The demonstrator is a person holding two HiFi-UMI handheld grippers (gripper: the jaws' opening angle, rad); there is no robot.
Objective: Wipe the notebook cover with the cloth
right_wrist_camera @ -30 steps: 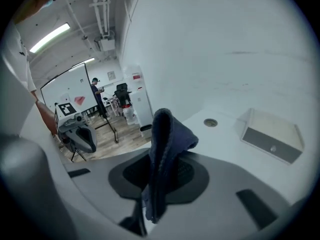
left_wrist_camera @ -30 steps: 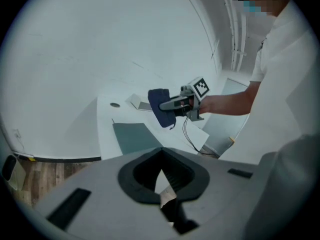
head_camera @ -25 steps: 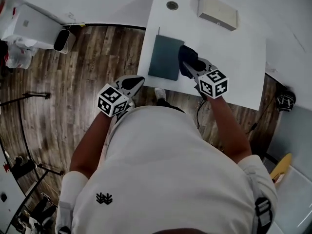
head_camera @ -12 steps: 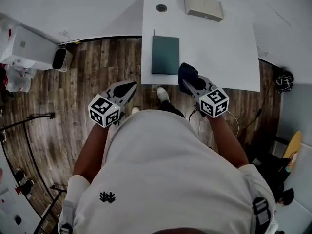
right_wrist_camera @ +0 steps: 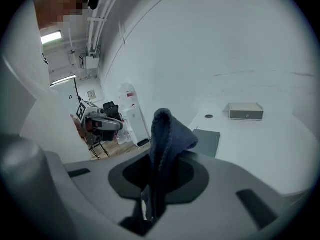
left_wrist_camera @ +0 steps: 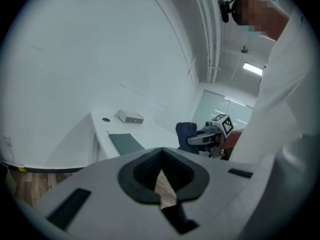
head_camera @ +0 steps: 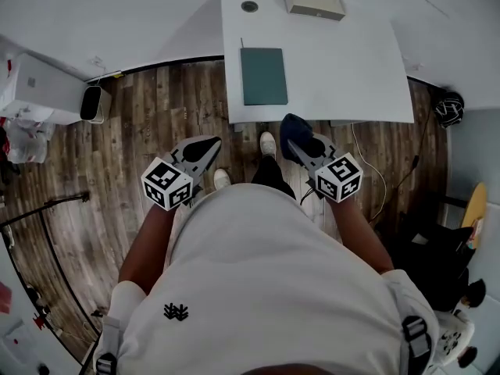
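Observation:
The dark green notebook [head_camera: 263, 76] [left_wrist_camera: 125, 143] [right_wrist_camera: 207, 141] lies flat near the front left of the white table [head_camera: 344, 61]. My right gripper [head_camera: 301, 148] [right_wrist_camera: 159, 160] is shut on the dark blue cloth [head_camera: 295, 130] [right_wrist_camera: 168, 133], which sticks up from its jaws. It hangs over the wooden floor, just off the table's front edge and apart from the notebook. My left gripper [head_camera: 211, 144] [left_wrist_camera: 161, 156] is over the floor to the left, shut on nothing. The left gripper view shows the cloth [left_wrist_camera: 186, 133] in the right gripper [left_wrist_camera: 207, 137].
A beige box [head_camera: 314, 1] [right_wrist_camera: 243, 111] and a round cable hole [head_camera: 249, 6] are at the table's far side. A white bin [head_camera: 94, 104] and a white unit [head_camera: 35, 84] stand left by the wall. Cables [head_camera: 367, 182] trail on the floor below the table's right.
The person has stepped back from the table. Both grippers drew away with them; the right one, still holding the cloth, went from over the tabletop beside the notebook to over the floor.

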